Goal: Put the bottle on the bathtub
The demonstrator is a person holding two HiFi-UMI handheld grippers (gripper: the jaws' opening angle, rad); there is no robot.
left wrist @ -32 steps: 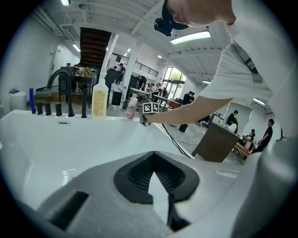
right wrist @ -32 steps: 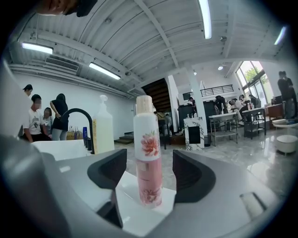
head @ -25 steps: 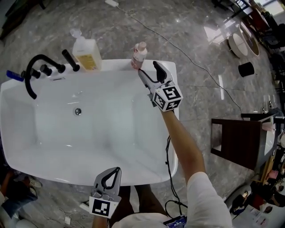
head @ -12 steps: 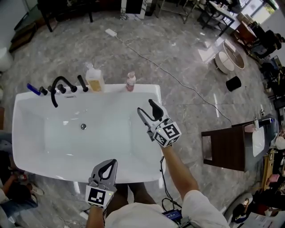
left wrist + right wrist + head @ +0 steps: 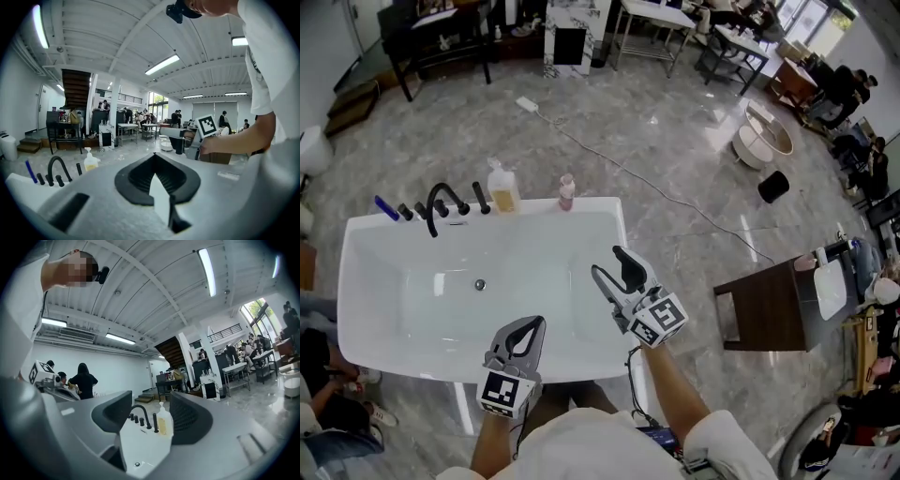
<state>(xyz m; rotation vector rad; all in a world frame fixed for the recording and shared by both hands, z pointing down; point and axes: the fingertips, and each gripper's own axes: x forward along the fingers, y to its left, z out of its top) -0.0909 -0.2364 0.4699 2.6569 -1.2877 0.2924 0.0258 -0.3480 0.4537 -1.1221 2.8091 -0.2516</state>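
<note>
The bottle (image 5: 567,191) stands upright on the far rim of the bathtub (image 5: 595,205), near a soap dispenser (image 5: 502,188). The right gripper (image 5: 607,262), well apart from it, is spread and empty, its jaws having just been closing slightly. The left gripper (image 5: 530,328) is pressed together and empty.

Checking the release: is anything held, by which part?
Nothing is held. The right gripper, jaws apart and just now closing, is empty; the left gripper is shut on nothing.

My feed is bright and even: ceiling strip lights (image 5: 207,272) and far windows (image 5: 257,310) throw glare on the marble floor (image 5: 712,141) and glossy bathtub (image 5: 591,208). Both gripper views bulge, with black corners and a soft near foreground.
</note>
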